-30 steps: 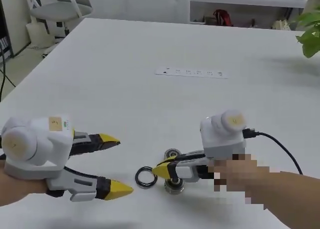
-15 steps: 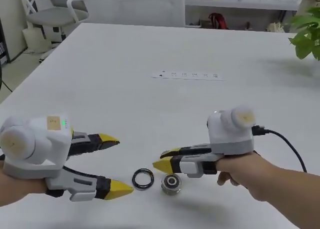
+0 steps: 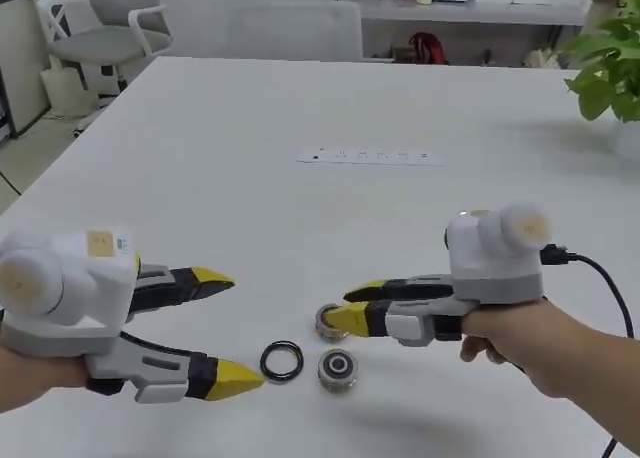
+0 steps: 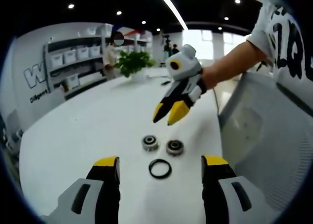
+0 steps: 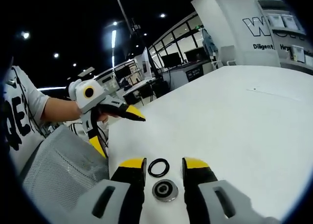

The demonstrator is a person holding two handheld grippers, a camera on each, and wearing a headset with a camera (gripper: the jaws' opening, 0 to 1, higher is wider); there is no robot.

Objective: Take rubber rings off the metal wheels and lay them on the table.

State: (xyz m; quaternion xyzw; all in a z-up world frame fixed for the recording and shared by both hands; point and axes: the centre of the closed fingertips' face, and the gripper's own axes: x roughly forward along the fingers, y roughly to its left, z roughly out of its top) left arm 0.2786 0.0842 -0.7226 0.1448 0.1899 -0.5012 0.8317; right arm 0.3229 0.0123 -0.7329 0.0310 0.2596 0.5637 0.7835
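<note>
Rubber ring [image 3: 282, 360] — laid on table [image 3: 300, 228] beside two metal wheels [image 3: 338, 367].
Right gripper [image 3: 342, 310] has lifted clear, jaws slightly apart, empty — one ring delivered; left gripper [image 3: 247, 329] gaping, empty.

head: high, looking down-forward | gripper views: low over table [image 3: 300, 208], facing each other | shared: rubber ring [image 3: 282, 360]

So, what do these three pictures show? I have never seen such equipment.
There is no robot arm. A person holds a two-jaw gripper in each hand. The head view comes from a camera on the person's headset and looks down at the table. Each round view comes from a camera on one gripper and looks along its jaws. On the table lie a wheel, a second wheel and a black ring. The left gripper and the right gripper are open and hold nothing.
</note>
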